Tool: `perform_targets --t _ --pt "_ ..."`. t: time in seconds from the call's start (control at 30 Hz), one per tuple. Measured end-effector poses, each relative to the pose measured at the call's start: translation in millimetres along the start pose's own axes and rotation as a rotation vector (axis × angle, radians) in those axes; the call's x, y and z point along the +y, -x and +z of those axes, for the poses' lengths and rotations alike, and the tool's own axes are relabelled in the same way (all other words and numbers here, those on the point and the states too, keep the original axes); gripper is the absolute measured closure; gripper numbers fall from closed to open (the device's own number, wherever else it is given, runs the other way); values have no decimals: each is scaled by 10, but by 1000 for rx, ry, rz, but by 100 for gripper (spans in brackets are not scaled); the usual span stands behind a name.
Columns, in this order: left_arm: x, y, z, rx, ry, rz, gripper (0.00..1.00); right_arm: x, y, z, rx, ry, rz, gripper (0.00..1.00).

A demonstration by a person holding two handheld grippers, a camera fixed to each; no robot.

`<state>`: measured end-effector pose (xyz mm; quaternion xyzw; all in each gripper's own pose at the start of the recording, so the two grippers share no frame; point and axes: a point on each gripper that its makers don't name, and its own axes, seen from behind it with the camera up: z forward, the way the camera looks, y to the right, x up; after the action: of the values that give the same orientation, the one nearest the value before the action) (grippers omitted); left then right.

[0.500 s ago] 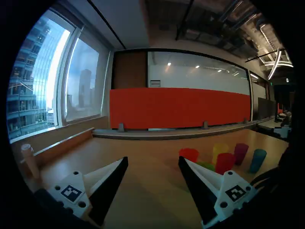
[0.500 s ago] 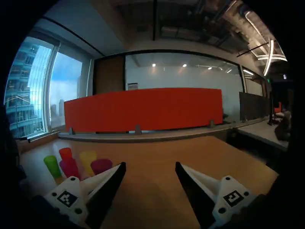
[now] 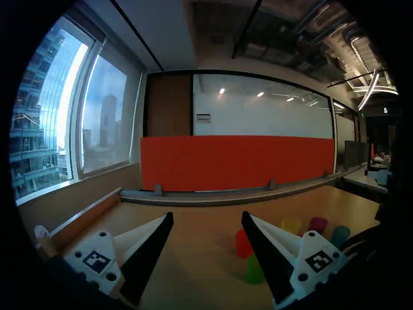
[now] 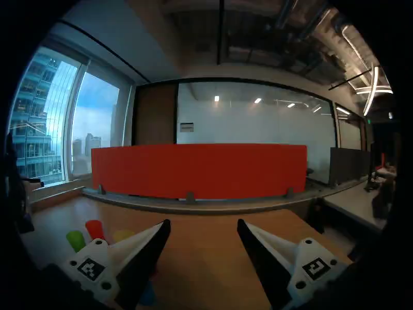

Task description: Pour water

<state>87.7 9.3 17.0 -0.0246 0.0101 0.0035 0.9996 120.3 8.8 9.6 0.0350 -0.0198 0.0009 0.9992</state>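
Several coloured plastic cups stand on the wooden table. In the left gripper view a red cup (image 3: 242, 244) and a green cup (image 3: 253, 269) sit just left of the right finger, with yellow (image 3: 291, 225), magenta (image 3: 317, 225) and blue (image 3: 339, 235) cups behind it. My left gripper (image 3: 206, 223) is open and holds nothing. In the right gripper view a green cup (image 4: 76, 240), a red cup (image 4: 95, 229) and a yellow cup (image 4: 122, 235) stand at the lower left, partly hidden by the left finger. My right gripper (image 4: 202, 227) is open with nothing between its fingers.
An orange partition (image 3: 237, 161) runs along the table's far edge (image 3: 227, 195). Windows line the left wall. A wooden ledge (image 3: 82, 219) borders the table on the left. Another desk (image 4: 356, 199) stands at the right.
Both views have tilted upward, so the cups sit lower in each image. The fingers of both grippers keep the same spread.
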Motion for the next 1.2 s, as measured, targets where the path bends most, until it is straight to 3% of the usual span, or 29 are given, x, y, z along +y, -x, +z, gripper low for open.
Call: perform_targets --t 0.2,0.4,0.7,1.0,1.2 --pt "29 -344 69 15 32 -16 2 -38 -338 39 9 -18 -4 0" --pt "55 -601 100 19 50 2 2 -73 -596 75 8 -41 7 0" --pt "232 -884 145 15 137 -9 2 -125 -744 120 -5 -82 -18 0" --pt "561 -991 124 19 284 -8 2 -470 -706 62 -30 -249 -43 0" --pt "694 -1096 72 35 362 -13 2 -707 -771 -25 -28 -371 -20 0"
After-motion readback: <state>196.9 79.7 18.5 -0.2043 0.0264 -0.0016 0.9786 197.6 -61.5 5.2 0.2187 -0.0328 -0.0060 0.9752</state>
